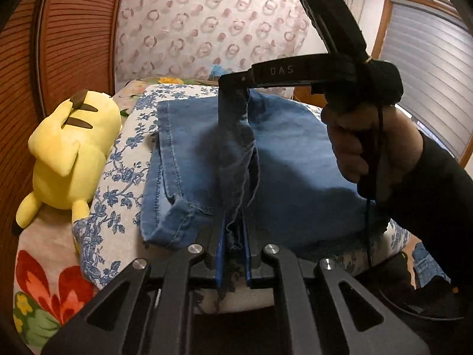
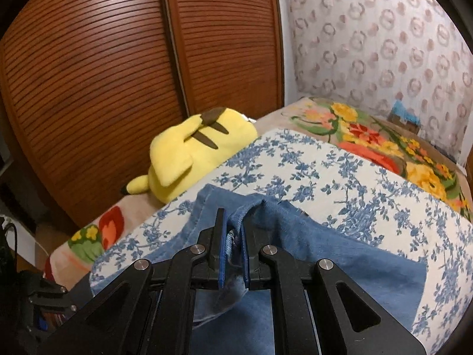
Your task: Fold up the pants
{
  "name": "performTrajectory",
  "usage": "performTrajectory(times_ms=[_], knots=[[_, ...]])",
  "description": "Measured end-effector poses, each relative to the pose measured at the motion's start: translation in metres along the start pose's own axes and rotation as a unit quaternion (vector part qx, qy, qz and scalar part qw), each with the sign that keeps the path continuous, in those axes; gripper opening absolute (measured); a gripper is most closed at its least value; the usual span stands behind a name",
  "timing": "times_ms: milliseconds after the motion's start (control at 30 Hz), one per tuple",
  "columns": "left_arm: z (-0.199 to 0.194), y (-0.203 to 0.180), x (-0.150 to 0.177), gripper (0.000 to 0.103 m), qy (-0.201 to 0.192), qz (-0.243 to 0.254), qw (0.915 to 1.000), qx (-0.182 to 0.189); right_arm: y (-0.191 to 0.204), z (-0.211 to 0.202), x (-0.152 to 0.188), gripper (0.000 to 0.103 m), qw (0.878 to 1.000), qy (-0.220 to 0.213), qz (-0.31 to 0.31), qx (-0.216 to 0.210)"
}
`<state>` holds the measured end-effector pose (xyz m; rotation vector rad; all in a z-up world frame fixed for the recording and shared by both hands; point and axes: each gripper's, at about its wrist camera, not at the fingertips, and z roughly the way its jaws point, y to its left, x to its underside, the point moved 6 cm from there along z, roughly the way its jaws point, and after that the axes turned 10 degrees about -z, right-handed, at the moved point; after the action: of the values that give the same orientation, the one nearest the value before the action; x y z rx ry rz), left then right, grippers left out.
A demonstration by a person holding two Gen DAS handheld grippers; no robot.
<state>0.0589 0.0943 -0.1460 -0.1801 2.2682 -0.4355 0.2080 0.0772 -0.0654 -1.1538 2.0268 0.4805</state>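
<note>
Pinching blue pants [image 1: 295, 159], both the left hand-held gripper [image 1: 233, 254] and the right hand-held gripper [image 2: 233, 251], lettered "DAS".

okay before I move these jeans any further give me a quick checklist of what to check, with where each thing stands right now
1. Left gripper clamped on the jeans: ok, denim sits between the blue pads.
2. Right gripper clamped on denim: ok, a bunched edge is pinched.
3. Both hold matching edges: cannot tell.
4. Jeans flat on the floral sheet: not ok, a ridge is lifted in the middle.
5. Yellow plush apart from the denim: ok, it lies beside it.
</note>
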Motion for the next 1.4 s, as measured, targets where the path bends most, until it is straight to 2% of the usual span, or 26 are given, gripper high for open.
performTrajectory(times_ms=[133, 200, 267, 433, 600, 800, 1000, 1200, 1400], knots=[[-0.004, 0.002, -0.002, 0.008, -0.003, -0.002, 1.0, -0.007, -0.003, 0.003, -0.005, 0.007, 1.0, 0.0, 0.001, 0.009], [-0.002, 0.005, -0.002, 0.015, -0.003, 0.003, 0.9994, -0.033, -0.006, 0.0, -0.008, 0.01, 1.0, 0.0, 0.006, 0.012], [-0.001, 0.005, -0.002, 0.021, -0.006, 0.006, 0.9992, -0.038, -0.009, -0.003, -0.011, 0.016, 1.0, -0.001, 0.011, 0.018], [-0.009, 0.002, -0.009, 0.04, -0.02, 0.002, 0.9992, -0.033, -0.023, -0.024, -0.017, 0.04, 0.999, -0.016, 0.011, 0.04], [-0.012, -0.003, -0.021, 0.041, -0.03, 0.008, 0.9991, -0.028, -0.039, -0.046, -0.003, 0.044, 0.998, -0.024, 0.005, 0.062], [0.007, -0.007, -0.024, 0.041, -0.016, 0.01, 0.9994, -0.03, -0.055, -0.04, 0.047, 0.044, 0.996, 0.025, -0.002, 0.082], [0.031, -0.003, -0.023, 0.041, -0.005, 0.015, 0.9981, -0.059, -0.061, -0.021, 0.088, 0.044, 0.996, 0.06, 0.017, 0.071], [0.041, 0.01, -0.018, 0.041, 0.004, 0.012, 0.997, -0.076, -0.059, -0.01, 0.101, 0.044, 0.995, 0.066, 0.017, 0.076], [0.045, 0.016, -0.012, 0.041, 0.005, 0.006, 0.9974, -0.071, -0.056, -0.004, 0.106, 0.049, 0.994, 0.076, 0.013, 0.078]])
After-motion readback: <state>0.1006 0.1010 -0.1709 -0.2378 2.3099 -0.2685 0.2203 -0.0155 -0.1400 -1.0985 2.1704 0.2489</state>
